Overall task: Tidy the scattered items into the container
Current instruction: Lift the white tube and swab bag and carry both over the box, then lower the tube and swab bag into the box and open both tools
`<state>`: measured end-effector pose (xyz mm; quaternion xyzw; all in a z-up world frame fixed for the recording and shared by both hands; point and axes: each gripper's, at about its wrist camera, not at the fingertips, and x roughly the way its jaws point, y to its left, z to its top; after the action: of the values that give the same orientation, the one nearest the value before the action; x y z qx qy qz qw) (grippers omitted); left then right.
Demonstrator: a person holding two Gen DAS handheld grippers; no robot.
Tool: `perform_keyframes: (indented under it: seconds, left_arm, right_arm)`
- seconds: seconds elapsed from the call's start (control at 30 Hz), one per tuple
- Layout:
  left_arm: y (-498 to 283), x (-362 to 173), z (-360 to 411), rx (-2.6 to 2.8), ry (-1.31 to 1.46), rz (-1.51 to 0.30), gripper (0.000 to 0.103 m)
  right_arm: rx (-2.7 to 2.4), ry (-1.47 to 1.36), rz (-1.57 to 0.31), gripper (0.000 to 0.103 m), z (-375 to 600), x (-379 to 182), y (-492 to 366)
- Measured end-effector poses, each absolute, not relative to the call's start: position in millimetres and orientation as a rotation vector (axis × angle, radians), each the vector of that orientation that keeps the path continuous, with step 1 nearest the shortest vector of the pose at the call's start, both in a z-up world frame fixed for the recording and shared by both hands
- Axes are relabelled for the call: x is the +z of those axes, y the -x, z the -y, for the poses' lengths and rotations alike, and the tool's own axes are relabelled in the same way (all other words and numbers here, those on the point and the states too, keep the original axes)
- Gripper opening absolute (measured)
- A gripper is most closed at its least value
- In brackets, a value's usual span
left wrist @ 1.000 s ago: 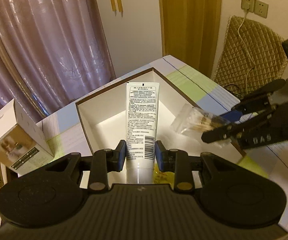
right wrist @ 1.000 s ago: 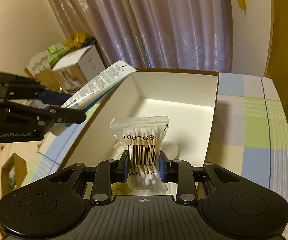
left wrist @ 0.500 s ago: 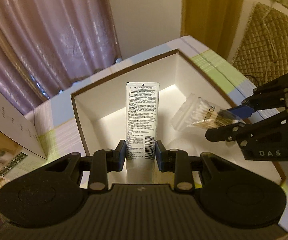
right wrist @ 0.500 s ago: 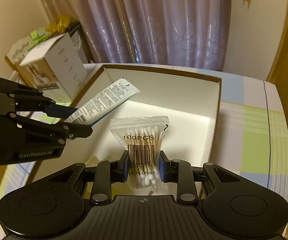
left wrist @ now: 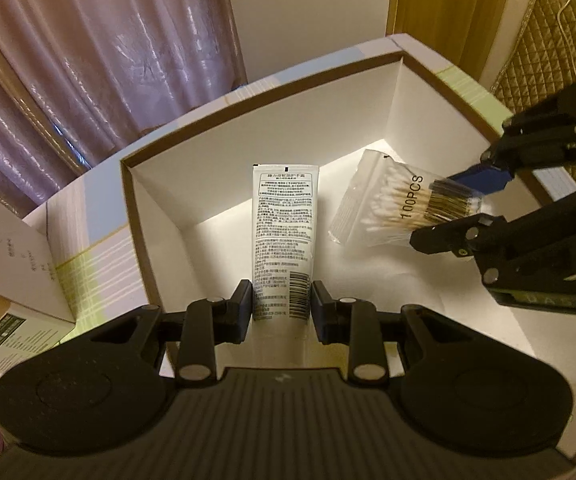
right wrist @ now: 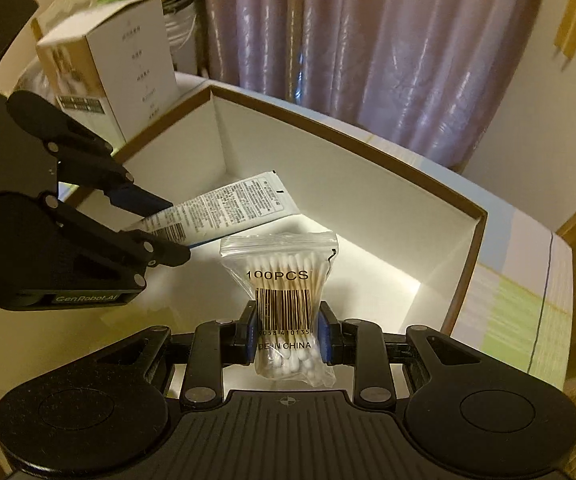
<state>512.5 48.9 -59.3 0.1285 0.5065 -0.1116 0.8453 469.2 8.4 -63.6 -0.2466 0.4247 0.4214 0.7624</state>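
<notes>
Curtained tabletop: both claws are now dipping inside the white box (left wrist: 398,92); left claw (left wrist: 282,306) clamping the tube (left wrist: 283,236); right claw (right wrist: 288,338) clamping the cotton-swab bag (right wrist: 282,280); release looks imminent.

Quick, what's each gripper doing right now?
Left gripper: shut on the white tube.
Right gripper: shut on the bag of cotton swabs.
</notes>
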Motion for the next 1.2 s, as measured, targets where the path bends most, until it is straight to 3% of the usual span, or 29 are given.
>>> perform_keyframes:
  seconds: [0.6,0.73,0.97,1.03,1.07,1.2]
  left_arm:
    - [-526,-95,-38,-0.250,-0.356,-1.074,0.028]
    - [-532,-89,-37,-0.253,-0.355,-1.042,0.037]
    - [-529,-83,-34,-0.252,-0.361,-1.025,0.041]
    - [-526,-83,-35,-0.257,-0.356,-1.020,0.043]
    - [-524,-82,-36,-0.259,-0.353,-1.017,0.043]
    - [-521,-78,-36,-0.255,-0.355,-1.009,0.050]
  right_arm:
    - [0.941,0.587,-0.898,0.032,-12,-83,-477]
    - [0.942,0.583,-0.898,0.032,-12,-83,-477]
    - [0.941,0.625,-0.859,0.032,-13,-85,-472]
    - [0.957,0.642,-0.860,0.075,-14,-87,-470]
    - [0.955,0.651,-0.817,0.103,-12,-86,-465]
    - [0.990,0.682,-0.741,0.103,-8,-84,-455]
